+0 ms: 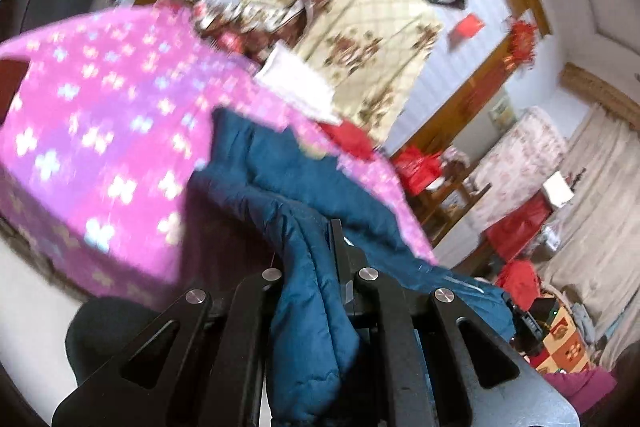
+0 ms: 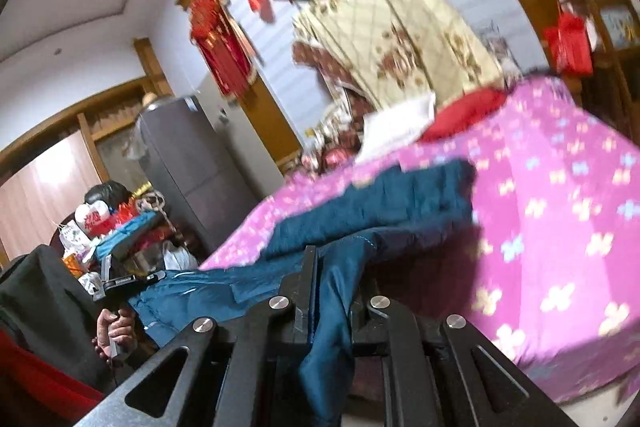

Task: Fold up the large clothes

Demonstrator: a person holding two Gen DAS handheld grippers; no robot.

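Note:
A large padded teal-blue jacket (image 1: pixel 280 171) lies partly on the bed with the pink flowered cover (image 1: pixel 100 115), and hangs off the bed's edge between my two grippers. My left gripper (image 1: pixel 310 255) is shut on a thick fold of the jacket, which bunches down between its fingers. In the right wrist view the jacket (image 2: pixel 380 203) stretches from the pink cover (image 2: pixel 560 207) towards me. My right gripper (image 2: pixel 334 275) is shut on another edge of it. The left gripper (image 2: pixel 120 283), held in a hand, shows at the lower left with the jacket running to it.
A cream flowered quilt (image 1: pixel 372 39) is piled at the head of the bed with a white pillow (image 1: pixel 300 83) and a red cushion (image 2: pixel 464 115). A grey cabinet (image 2: pixel 188 163) and cluttered stacks stand to one side. Red bags and a table (image 1: pixel 432 179) stand on the other.

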